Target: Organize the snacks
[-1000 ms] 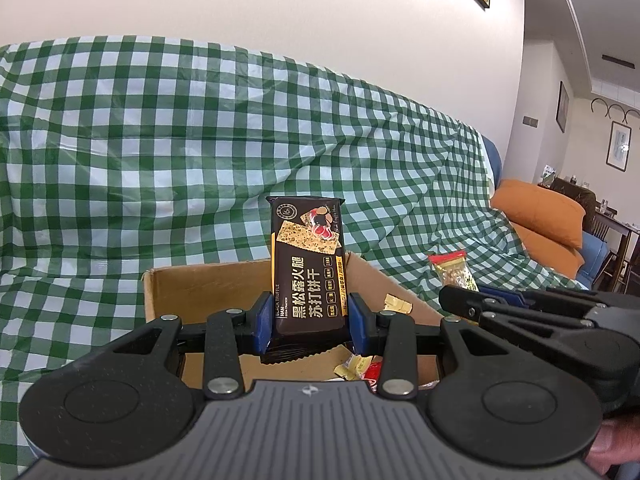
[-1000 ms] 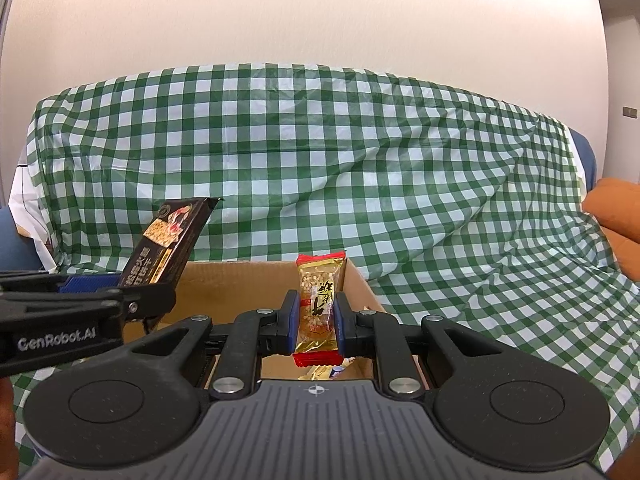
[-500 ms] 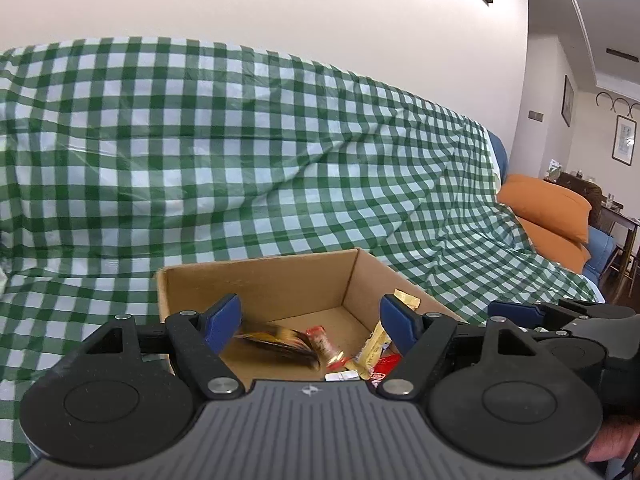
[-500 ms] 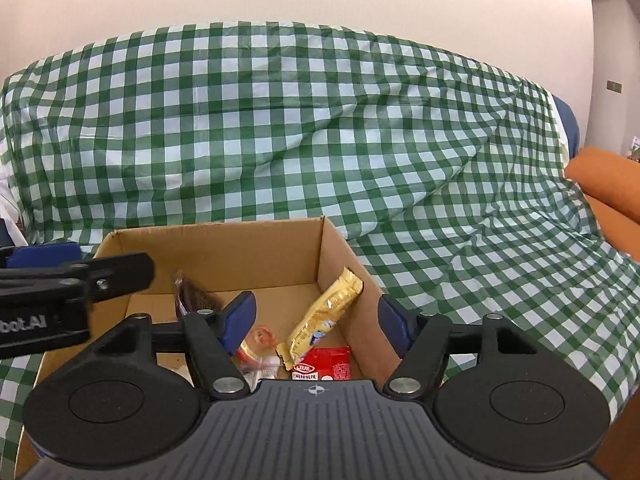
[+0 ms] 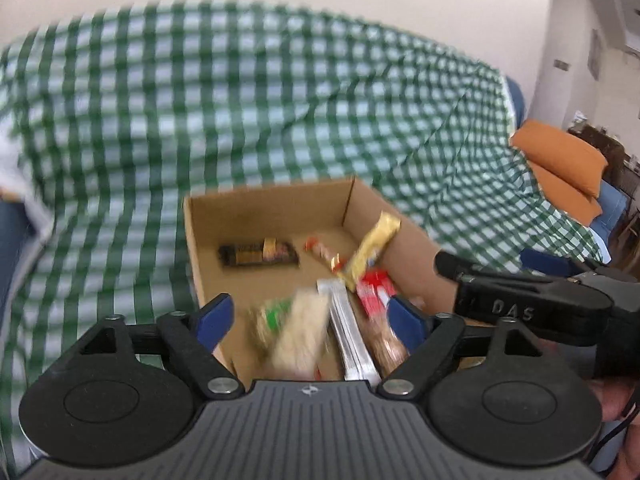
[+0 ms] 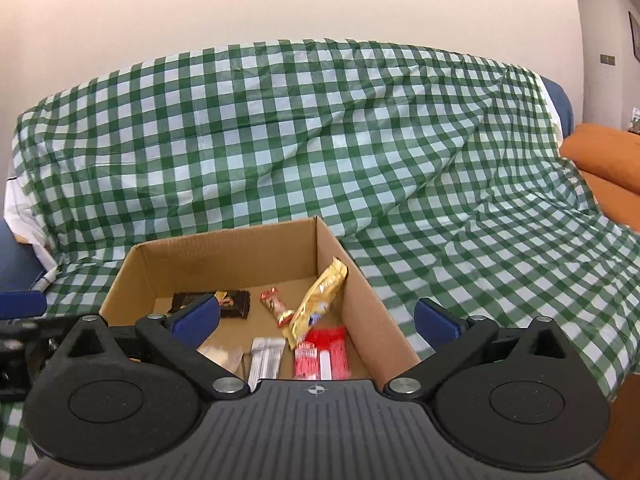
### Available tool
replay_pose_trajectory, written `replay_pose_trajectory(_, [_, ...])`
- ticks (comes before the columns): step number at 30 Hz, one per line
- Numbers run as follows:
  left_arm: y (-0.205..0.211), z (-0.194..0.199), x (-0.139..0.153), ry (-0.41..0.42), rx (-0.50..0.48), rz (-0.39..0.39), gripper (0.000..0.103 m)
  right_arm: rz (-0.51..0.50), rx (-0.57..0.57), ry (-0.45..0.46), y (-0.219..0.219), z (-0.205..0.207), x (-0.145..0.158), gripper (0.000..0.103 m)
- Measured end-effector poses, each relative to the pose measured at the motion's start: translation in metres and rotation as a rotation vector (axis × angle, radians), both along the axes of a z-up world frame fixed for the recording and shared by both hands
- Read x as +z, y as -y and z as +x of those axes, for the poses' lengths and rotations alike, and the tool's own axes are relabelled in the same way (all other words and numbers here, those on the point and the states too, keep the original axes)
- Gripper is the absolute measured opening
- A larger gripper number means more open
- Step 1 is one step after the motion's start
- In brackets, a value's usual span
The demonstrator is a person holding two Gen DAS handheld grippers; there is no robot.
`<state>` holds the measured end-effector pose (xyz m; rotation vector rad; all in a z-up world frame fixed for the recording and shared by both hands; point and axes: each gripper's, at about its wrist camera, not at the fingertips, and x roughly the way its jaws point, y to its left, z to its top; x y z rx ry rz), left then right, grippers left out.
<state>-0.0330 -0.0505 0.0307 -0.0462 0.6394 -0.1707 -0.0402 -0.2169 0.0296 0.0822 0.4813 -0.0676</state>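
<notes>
An open cardboard box [image 5: 272, 208] [image 6: 232, 256] stands on the checked cloth and holds several snacks. A black cracker pack [image 5: 258, 254] [image 6: 236, 304] lies flat at the back of the box. Beside it lies a small red-and-gold snack [image 5: 322, 252] [image 6: 276, 306]. A gold pack [image 5: 374, 248] [image 6: 320, 300] leans on the right wall above a red pack [image 5: 376, 292] [image 6: 320, 352]. A silver pack [image 5: 352, 336] [image 6: 266, 356] lies nearer. My left gripper [image 5: 310, 314] hovers over the box's near end, jaws opening, nothing between them. My right gripper [image 6: 316, 316] does the same alongside.
A green-and-white checked cloth [image 6: 320, 140] covers the sofa under and behind the box. Orange cushions [image 5: 560, 168] [image 6: 600, 156] lie at the far right. A pale wall rises behind. A hand [image 5: 612, 400] holds the right gripper at the left wrist view's right edge.
Both grippers went from shut on a snack to wide open. The black cracker pack and the red-and-gold snack dropped into the box. Both views now look down into it.
</notes>
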Motion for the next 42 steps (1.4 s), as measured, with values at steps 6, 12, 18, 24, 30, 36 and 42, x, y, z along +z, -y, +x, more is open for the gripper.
replay_pose_trajectory(6, [0.009,-0.024,-0.032,-0.006,0.07,0.061,0.103,-0.086,0.036,-0.023,-0.002,-0.027,0.002,0.102])
replay_pose_trajectory(12, [0.016,-0.011,-0.048,-0.064,0.064,0.051,0.103,-0.154,0.062,-0.052,0.003,-0.041,-0.006,0.102])
replay_pose_trajectory(18, [0.018,-0.005,-0.052,-0.056,0.083,0.051,0.103,-0.14,0.054,-0.074,0.013,-0.034,-0.016,0.102])
replay_pose_trajectory(24, [0.013,0.006,-0.052,-0.057,0.105,0.045,0.103,-0.106,0.06,-0.101,0.007,-0.015,-0.022,0.102])
replay_pose_trajectory(30, [0.002,0.01,-0.055,-0.075,0.134,0.027,0.103,-0.112,0.079,-0.108,-0.007,-0.005,-0.023,0.102])
replay_pose_trajectory(36, [0.001,0.012,-0.057,-0.096,0.138,0.014,0.103,-0.12,0.081,-0.11,-0.011,-0.003,-0.023,0.102])
replay_pose_trajectory(42, [0.003,0.011,-0.058,-0.1,0.141,0.008,0.103,-0.125,0.077,-0.118,-0.006,-0.003,-0.025,0.102])
